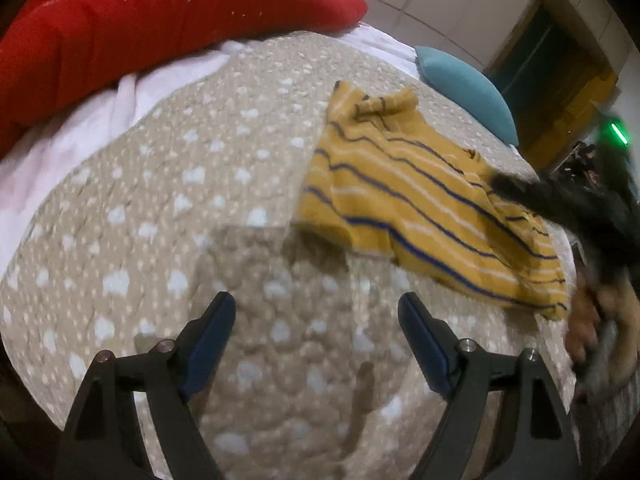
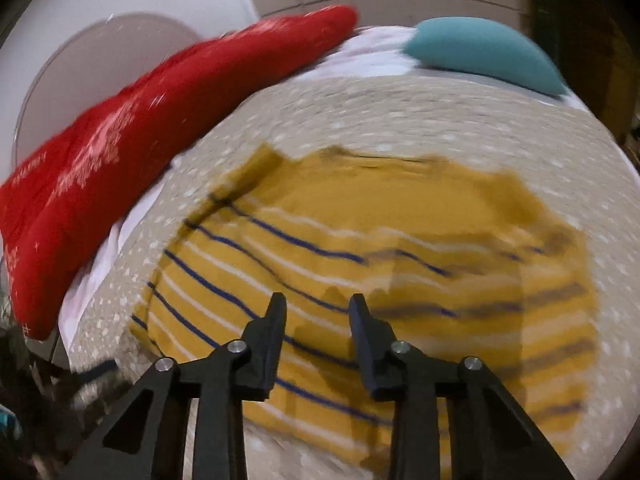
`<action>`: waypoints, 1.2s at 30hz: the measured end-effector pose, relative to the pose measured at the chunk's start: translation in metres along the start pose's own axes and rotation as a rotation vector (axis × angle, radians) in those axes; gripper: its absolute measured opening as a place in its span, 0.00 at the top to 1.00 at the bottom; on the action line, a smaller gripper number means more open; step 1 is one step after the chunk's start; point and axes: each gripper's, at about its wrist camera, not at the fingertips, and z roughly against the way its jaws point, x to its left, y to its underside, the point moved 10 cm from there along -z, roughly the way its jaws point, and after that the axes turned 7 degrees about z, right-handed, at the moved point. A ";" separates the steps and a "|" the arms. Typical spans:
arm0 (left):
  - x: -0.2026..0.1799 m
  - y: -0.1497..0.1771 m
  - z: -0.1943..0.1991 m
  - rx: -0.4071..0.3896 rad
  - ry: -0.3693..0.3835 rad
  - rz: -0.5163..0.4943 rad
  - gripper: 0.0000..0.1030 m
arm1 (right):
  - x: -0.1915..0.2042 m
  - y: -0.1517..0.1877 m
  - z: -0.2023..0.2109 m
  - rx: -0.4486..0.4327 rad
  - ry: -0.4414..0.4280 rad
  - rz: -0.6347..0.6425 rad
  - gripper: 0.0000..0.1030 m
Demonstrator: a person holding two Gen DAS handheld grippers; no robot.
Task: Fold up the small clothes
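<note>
- My left gripper [image 1: 316,312] gapes wide at lower centre, holding nothing, over the spotted quilt [image 1: 180,184].
- My right gripper [image 2: 318,306] is partly open, empty, above the striped yellow shirt [image 2: 360,280] spread mid-frame.

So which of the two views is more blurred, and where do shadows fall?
The right wrist view is more blurred: the striped yellow garment smears on its right side. The left wrist view is sharper, blurred mainly on the right gripper at its edge; a shadow lies on the quilt beside the garment.
</note>
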 end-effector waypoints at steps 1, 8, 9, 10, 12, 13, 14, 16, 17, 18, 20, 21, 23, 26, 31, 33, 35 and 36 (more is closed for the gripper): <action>0.000 0.002 0.000 -0.001 0.005 -0.003 0.20 | 0.008 -0.009 -0.013 0.012 -0.001 0.018 0.68; 0.017 0.002 0.014 -0.020 0.050 -0.016 0.20 | 0.048 -0.077 -0.115 0.096 0.114 0.136 0.68; 0.019 0.002 0.015 -0.018 0.057 -0.017 0.20 | 0.052 -0.083 -0.127 0.114 0.128 0.151 0.68; 0.020 0.002 0.016 -0.017 0.067 -0.015 0.20 | 0.056 -0.089 -0.138 0.125 0.146 0.167 0.68; 0.021 0.002 0.018 -0.020 0.073 -0.014 0.20 | 0.063 -0.100 -0.155 0.128 0.198 0.205 0.68; 0.022 0.002 0.019 -0.021 0.073 -0.014 0.20 | 0.067 -0.104 -0.160 0.131 0.210 0.222 0.69; 0.022 0.002 0.020 -0.020 0.073 -0.013 0.20 | 0.068 -0.106 -0.165 0.143 0.222 0.238 0.69; 0.023 0.002 0.023 -0.024 0.069 -0.011 0.20 | 0.068 -0.107 -0.162 0.152 0.223 0.249 0.69; 0.023 0.002 0.025 -0.029 0.066 -0.009 0.20 | 0.068 -0.108 -0.152 0.140 0.202 0.237 0.69; 0.024 0.003 0.028 -0.033 0.062 -0.006 0.20 | 0.066 -0.109 -0.140 0.115 0.177 0.220 0.69; 0.024 0.003 0.032 -0.039 0.055 0.000 0.20 | 0.059 -0.106 -0.109 0.057 0.127 0.177 0.68; 0.024 0.004 0.034 -0.042 0.055 0.000 0.20 | 0.051 -0.102 -0.095 0.040 0.111 0.158 0.68; 0.021 0.005 0.038 -0.046 0.054 -0.004 0.20 | 0.026 -0.087 -0.066 0.021 0.107 0.123 0.68; 0.014 0.010 0.040 -0.045 0.057 -0.008 0.20 | -0.034 -0.063 -0.040 0.031 0.176 0.069 0.67; 0.002 0.018 0.041 -0.027 0.066 -0.015 0.20 | -0.161 -0.014 -0.021 0.104 0.280 -0.215 0.66; 0.000 0.021 0.045 -0.027 0.054 -0.017 0.20 | -0.209 0.005 -0.013 0.096 0.304 -0.345 0.70; -0.001 0.020 0.047 -0.034 0.043 -0.023 0.20 | -0.228 0.013 0.002 0.047 0.249 -0.448 0.79; -0.001 0.021 0.050 -0.037 0.035 -0.026 0.20 | -0.229 0.015 0.011 0.029 0.235 -0.471 0.78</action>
